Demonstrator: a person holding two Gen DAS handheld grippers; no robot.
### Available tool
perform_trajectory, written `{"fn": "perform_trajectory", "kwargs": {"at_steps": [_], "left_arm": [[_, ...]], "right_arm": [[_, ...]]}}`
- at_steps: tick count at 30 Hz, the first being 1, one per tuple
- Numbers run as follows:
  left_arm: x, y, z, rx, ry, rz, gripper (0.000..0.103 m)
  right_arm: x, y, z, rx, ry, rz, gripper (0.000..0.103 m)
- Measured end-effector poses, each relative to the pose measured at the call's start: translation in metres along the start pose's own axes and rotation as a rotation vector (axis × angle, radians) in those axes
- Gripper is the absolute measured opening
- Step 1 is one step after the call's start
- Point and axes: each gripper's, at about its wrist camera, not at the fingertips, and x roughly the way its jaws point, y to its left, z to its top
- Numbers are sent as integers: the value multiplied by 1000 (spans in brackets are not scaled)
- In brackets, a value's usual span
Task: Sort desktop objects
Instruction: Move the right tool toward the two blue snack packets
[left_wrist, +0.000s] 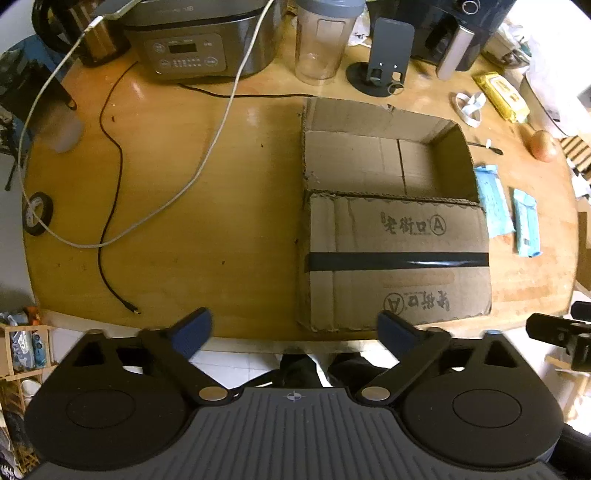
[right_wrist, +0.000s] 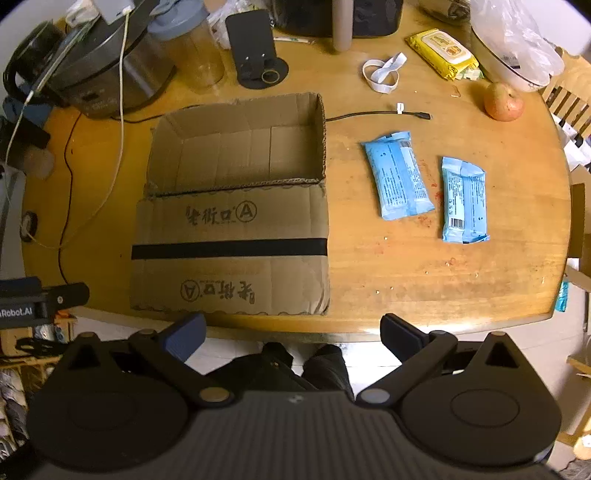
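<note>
— What takes up the most room?
— The wooden surface (right_wrist: 406, 266), round-edged and crowded along its far side. Next in size is the cardboard box (right_wrist: 236, 206), open at the top, its near flap folded out flat toward the edge with a black tape strip across it. Nothing lies inside that I can see.

— And behind the box?
— A grey cooker (left_wrist: 195, 40) with a button panel, a clear plastic jar (left_wrist: 321, 40) beside it, then a dark phone stand (right_wrist: 256, 51).

— Where are the things to be sorted?
— Two blue packets lie flat to the right of the box, outside it: the nearer packet (right_wrist: 397, 179) just beside the farther-right packet (right_wrist: 463, 199), not touching. Beyond them sit a yellow wipes pack (right_wrist: 443, 53), an apple (right_wrist: 503, 101) and a white band (right_wrist: 382, 72). A black cable (right_wrist: 376, 115) runs out from behind the box.

— The fingers?
— Both pairs are released and spread wide, grasping nothing. The left gripper (left_wrist: 293, 326) hangs off the near edge facing the box flap; the right gripper (right_wrist: 293, 330) likewise, short of the packets.
</note>
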Motion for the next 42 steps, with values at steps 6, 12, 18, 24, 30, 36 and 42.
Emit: {"fn": "perform_trajectory", "kwargs": {"at_steps": [6, 12, 18, 24, 30, 36, 42], "left_arm": [[1, -8, -1, -12, 0, 14, 103], [1, -16, -1, -23, 4, 23, 103], [1, -26, -2, -39, 1, 32, 103], [1, -33, -1, -46, -5, 33, 103], [1, -42, -2, -50, -8, 35, 103], [3, -54, -3, -48, -5, 38, 103], [5, -66, -4, -39, 0, 38, 103]], "right_arm": [[2, -9, 2, -2, 1, 14, 103], [4, -18, 3, -17, 8, 21, 103], [6, -27, 6, -32, 13, 24, 103], [5, -37, 7, -35, 7, 23, 103], [6, -48, 8, -38, 3, -1, 103], [4, -63, 7, -29, -4, -31, 103], [3, -76, 7, -29, -9, -47, 103]]}}
